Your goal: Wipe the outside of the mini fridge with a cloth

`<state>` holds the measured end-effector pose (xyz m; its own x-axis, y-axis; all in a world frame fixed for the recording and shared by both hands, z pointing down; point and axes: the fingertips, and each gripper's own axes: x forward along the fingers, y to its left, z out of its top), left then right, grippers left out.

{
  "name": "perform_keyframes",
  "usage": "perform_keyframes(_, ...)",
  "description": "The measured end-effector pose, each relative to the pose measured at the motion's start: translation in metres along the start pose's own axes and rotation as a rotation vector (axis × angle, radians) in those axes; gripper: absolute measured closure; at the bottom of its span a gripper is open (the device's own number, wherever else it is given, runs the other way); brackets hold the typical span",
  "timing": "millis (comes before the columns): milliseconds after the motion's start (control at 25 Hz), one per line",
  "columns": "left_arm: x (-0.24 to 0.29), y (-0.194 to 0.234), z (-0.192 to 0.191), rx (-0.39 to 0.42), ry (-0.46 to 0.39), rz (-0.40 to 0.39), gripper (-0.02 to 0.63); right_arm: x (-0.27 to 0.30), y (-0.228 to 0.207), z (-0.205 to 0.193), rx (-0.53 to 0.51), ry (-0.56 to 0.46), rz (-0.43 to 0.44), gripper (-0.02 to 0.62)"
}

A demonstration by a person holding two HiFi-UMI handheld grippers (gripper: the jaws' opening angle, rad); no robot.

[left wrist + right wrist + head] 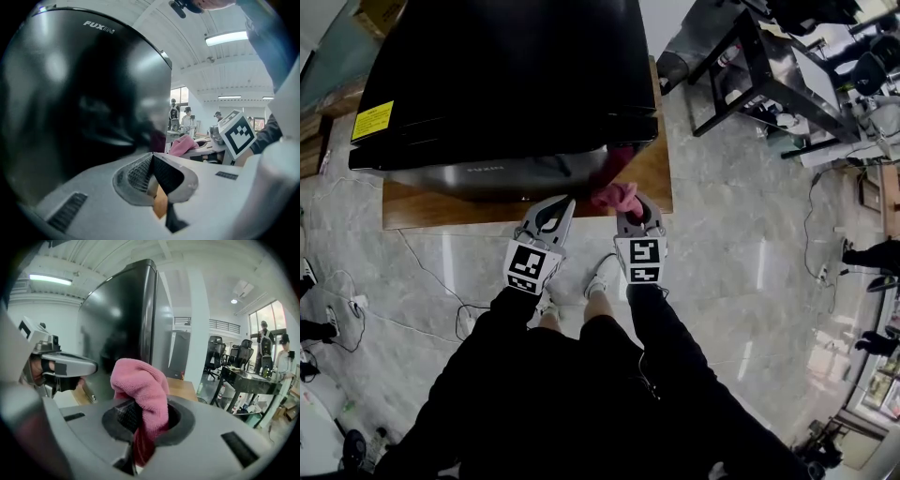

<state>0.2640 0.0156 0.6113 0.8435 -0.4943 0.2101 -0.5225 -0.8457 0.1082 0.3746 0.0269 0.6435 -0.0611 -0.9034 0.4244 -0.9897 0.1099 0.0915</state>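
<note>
Seen from the head, a black fridge stands on a low wooden stand on a pale stone floor. The fridge covers most of the stand. Bare wood shows only as a strip along the front edge and a narrow margin at the right edge.

A person in black stands at the stand's front edge, with a gripper in each hand.

The left gripper points at the fridge's front, near the middle of the front edge. Its own view shows the jaws closed tip to tip with nothing between them, and the glossy fridge filling the left half.

The right gripper sits just beside it, toward the stand's front right corner. Its jaws are clamped on a pink cloth, which bulges out above them. The cloth is at the fridge's lower front right corner; whether it touches the fridge cannot be told.

To the right of the stand, open floor runs to a dark metal table, which is well apart. Thin cables trail over the floor to the left of the person's feet.
</note>
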Motion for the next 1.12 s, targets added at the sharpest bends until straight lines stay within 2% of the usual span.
perform_keyframes(200,-0.028,-0.014,0.014,-0.002,-0.009,-0.023,0.600,-0.043,0.030,0.020,0.051,-0.058,0.171,0.537)
perform_keyframes(400,-0.100,-0.021,0.030,-0.038,0.002,-0.049,0.600,-0.095,0.107,0.075,0.105,-0.141,0.376,0.537)
perform_keyframes(520,-0.145,-0.026,0.053,-0.065,-0.011,-0.070,0.600,-0.122,0.144,0.111,0.159,-0.192,0.454,0.538)
perform_keyframes(680,-0.196,-0.036,0.090,-0.068,-0.038,-0.125,0.600,-0.156,0.184,0.153,0.163,-0.263,0.522,0.538)
perform_keyframes(880,-0.240,-0.043,0.123,-0.042,-0.061,-0.162,0.600,-0.188,0.214,0.182,0.112,-0.324,0.546,0.538)
perform_keyframes(1120,-0.289,-0.034,0.126,-0.006,-0.075,-0.158,0.600,-0.206,0.261,0.190,0.059,-0.350,0.562,0.538)
